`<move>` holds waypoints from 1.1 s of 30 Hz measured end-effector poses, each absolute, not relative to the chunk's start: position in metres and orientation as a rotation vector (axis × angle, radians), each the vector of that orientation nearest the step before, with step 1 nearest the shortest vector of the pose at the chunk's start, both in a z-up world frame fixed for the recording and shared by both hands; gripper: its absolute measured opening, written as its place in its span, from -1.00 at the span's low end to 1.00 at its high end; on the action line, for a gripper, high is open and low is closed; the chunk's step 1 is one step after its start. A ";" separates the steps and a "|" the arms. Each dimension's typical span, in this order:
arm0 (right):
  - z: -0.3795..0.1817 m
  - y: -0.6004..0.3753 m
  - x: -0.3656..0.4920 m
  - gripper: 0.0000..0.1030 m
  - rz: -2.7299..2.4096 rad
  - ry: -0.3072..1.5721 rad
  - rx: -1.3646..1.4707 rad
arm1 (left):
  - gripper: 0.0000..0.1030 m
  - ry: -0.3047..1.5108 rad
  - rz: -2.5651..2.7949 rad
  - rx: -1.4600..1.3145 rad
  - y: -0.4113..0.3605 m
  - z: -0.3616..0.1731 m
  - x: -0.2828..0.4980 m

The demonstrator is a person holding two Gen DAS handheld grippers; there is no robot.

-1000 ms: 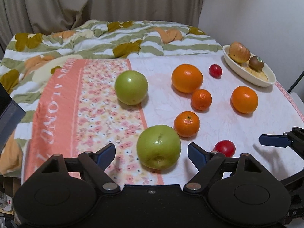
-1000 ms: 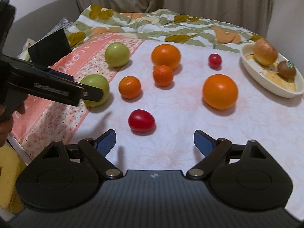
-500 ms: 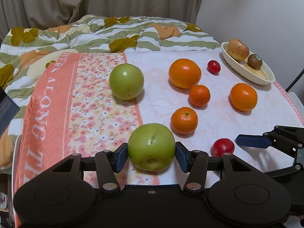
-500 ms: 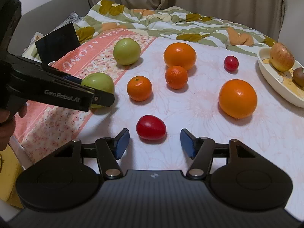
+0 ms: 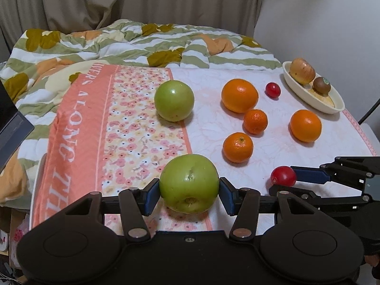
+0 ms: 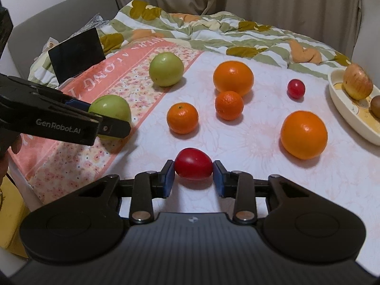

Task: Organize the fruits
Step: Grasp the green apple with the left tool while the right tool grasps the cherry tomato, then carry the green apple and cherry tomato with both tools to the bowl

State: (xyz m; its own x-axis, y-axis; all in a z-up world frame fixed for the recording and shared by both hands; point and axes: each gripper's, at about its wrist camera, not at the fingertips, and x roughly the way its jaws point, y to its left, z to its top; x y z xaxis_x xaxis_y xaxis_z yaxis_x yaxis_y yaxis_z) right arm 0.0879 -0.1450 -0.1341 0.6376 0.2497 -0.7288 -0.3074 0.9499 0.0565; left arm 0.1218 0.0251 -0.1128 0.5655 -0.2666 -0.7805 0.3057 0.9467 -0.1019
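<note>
My left gripper (image 5: pixel 189 193) is shut on the near green apple (image 5: pixel 187 178), both blue pads pressed to its sides on the floral cloth. My right gripper (image 6: pixel 192 178) has its jaws closing around a red tomato (image 6: pixel 192 163), and the pads touch its two sides. A second green apple (image 5: pixel 174 100) lies farther back. Two large oranges (image 5: pixel 239 95) (image 5: pixel 305 125), two small mandarins (image 5: pixel 255 121) (image 5: pixel 237 147) and a small red tomato (image 5: pixel 273 90) are spread over the white cloth. The cream oval dish (image 5: pixel 308 95) at the far right holds an apple (image 5: pixel 302 73) and a kiwi (image 5: pixel 321 85).
A rumpled green, white and orange quilt (image 5: pixel 142 42) lies behind the fruit, with curtains beyond it. A dark tablet (image 6: pixel 77 53) stands at the left edge. A person's hand (image 6: pixel 9 147) holds the left gripper. The cloth's right edge (image 5: pixel 361 130) runs past the dish.
Both grippers went from wide open to closed: the left on the near green apple, the right on the red tomato. Neither fruit has left the cloth.
</note>
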 end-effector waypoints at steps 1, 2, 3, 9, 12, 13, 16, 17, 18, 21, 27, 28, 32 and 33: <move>-0.132 -0.145 0.087 -0.03 0.318 0.818 -0.072 | 0.11 0.906 -0.335 0.041 0.026 -0.110 0.120; -0.129 -0.145 0.087 -0.03 0.315 0.815 -0.066 | 0.11 0.900 -0.333 0.034 0.027 -0.106 0.117; -0.126 -0.146 0.086 -0.03 0.313 0.811 -0.059 | 0.11 0.894 -0.331 0.030 0.028 -0.103 0.114; -0.099 -0.154 0.073 -0.03 0.283 0.778 -0.015 | 0.11 0.839 -0.333 0.024 0.027 -0.075 0.096; -0.083 -0.164 0.065 -0.03 0.254 0.764 0.019 | 0.11 0.809 -0.336 0.021 0.023 -0.059 0.089; -0.078 -0.167 0.061 -0.03 0.245 0.760 0.030 | 0.11 0.799 -0.337 0.019 0.021 -0.054 0.087; -0.062 -0.181 0.054 -0.03 0.222 0.746 0.048 | 0.11 0.764 -0.343 0.011 0.013 -0.038 0.082; -0.057 -0.186 0.052 -0.03 0.217 0.742 0.050 | 0.11 0.755 -0.344 0.011 0.009 -0.033 0.081; -0.053 -0.191 0.050 -0.03 0.213 0.739 0.050 | 0.11 0.745 -0.346 0.011 0.004 -0.029 0.080; -0.040 -0.211 0.045 -0.03 0.201 0.728 0.050 | 0.11 0.722 -0.352 0.011 -0.014 -0.016 0.077; -0.020 -0.262 0.045 -0.03 0.207 0.712 0.048 | 0.11 0.683 -0.314 -0.012 -0.060 0.001 0.072; -0.018 -0.273 0.046 -0.03 0.214 0.712 0.046 | 0.11 0.679 -0.303 -0.021 -0.069 0.003 0.072; -0.012 -0.312 0.054 -0.03 0.246 0.701 0.026 | 0.11 0.664 -0.264 -0.037 -0.103 0.008 0.075; -0.011 -0.319 0.057 -0.03 0.251 0.698 0.020 | 0.11 0.661 -0.255 -0.043 -0.113 0.008 0.076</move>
